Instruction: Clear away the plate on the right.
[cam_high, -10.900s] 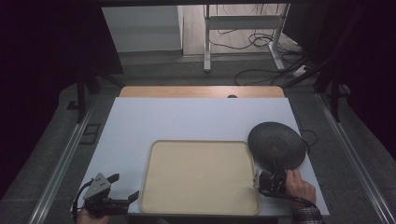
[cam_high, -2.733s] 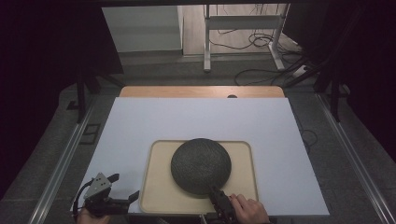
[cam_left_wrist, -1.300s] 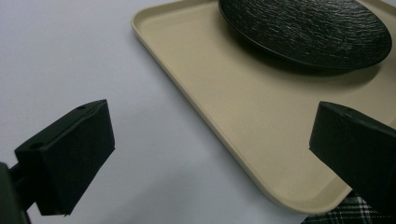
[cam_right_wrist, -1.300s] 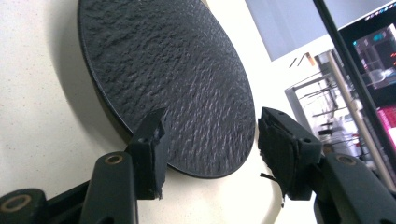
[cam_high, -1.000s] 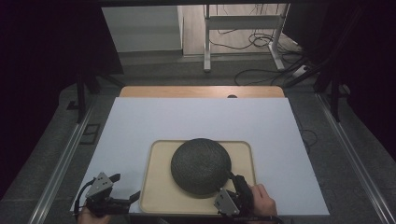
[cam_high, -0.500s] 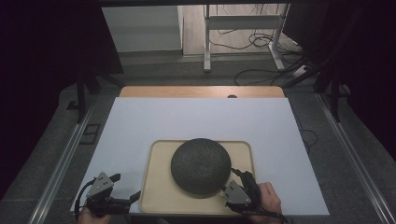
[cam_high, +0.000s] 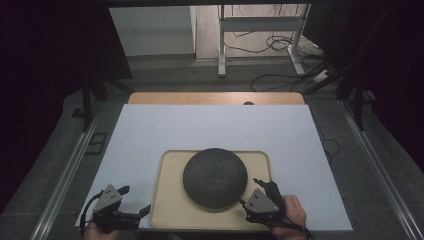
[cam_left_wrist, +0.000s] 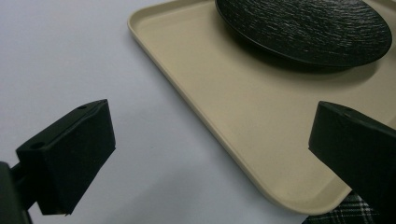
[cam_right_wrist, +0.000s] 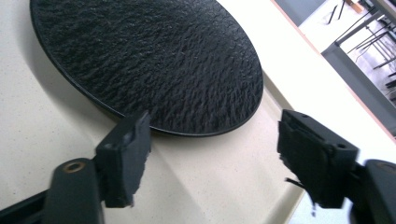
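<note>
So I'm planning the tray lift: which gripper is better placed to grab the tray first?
Left, probably. The left gripper already straddles the tray corner with open jaws; the right gripper sits open over it beside the black plate.

1. Black plate: round, dark, rough slate-like ripple texture, shallow with a thin rim. Lies flat and upright on the beige tray, nearer the tray's far edge, roughly centred side to side. Nothing on it.
2. Beige tray: rectangular, rounded corners, low raised rim, matte speckled surface. Sits flat on the white table surface at its near edge, long side across the table.
</note>
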